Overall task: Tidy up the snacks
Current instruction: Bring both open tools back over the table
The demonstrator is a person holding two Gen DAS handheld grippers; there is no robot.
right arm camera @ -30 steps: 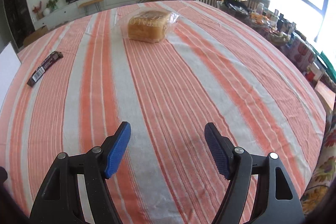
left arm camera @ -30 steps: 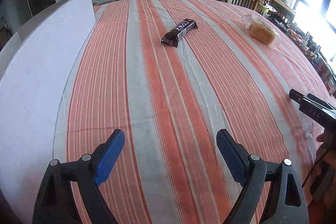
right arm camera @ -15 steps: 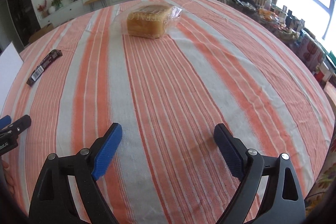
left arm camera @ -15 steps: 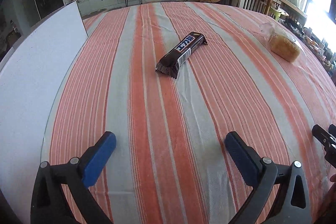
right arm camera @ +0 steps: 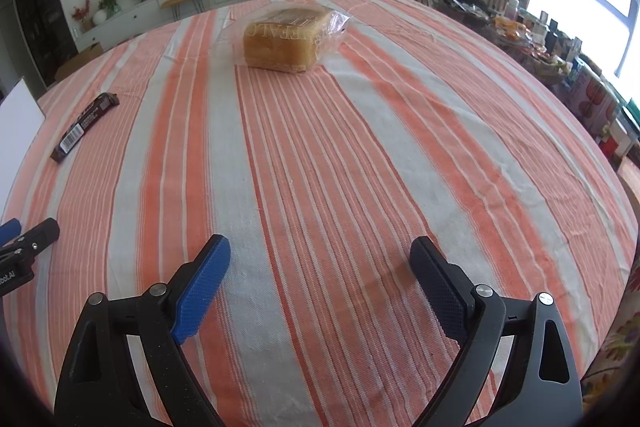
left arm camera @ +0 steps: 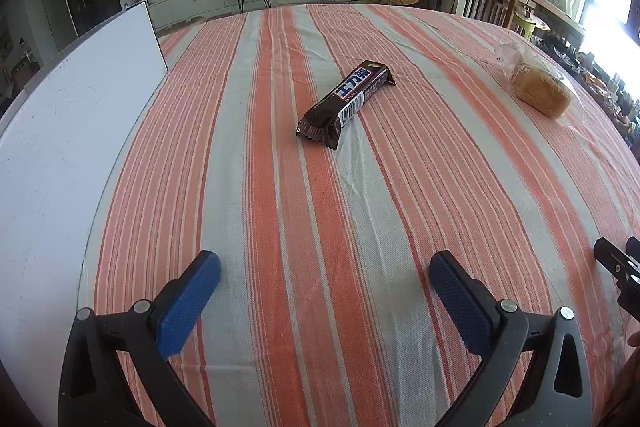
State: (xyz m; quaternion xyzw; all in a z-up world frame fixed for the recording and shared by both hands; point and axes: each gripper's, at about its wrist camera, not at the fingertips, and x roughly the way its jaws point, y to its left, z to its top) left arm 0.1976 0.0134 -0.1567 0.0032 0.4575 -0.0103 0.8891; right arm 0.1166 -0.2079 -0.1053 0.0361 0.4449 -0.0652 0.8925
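Left hand-held gripper [left arm camera: 325, 281], released, has advanced toward Snickers bar [left arm camera: 345, 105] on counter [left arm camera: 280, 207]; right hand-held gripper [right arm camera: 320, 267], released, faces bagged bread loaf [right arm camera: 285, 40]; pickups likely imminent.

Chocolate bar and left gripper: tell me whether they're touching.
Apart. The left wrist view shows the chocolate bar lying well ahead of the open left gripper, with a stretch of bare striped tablecloth between them.
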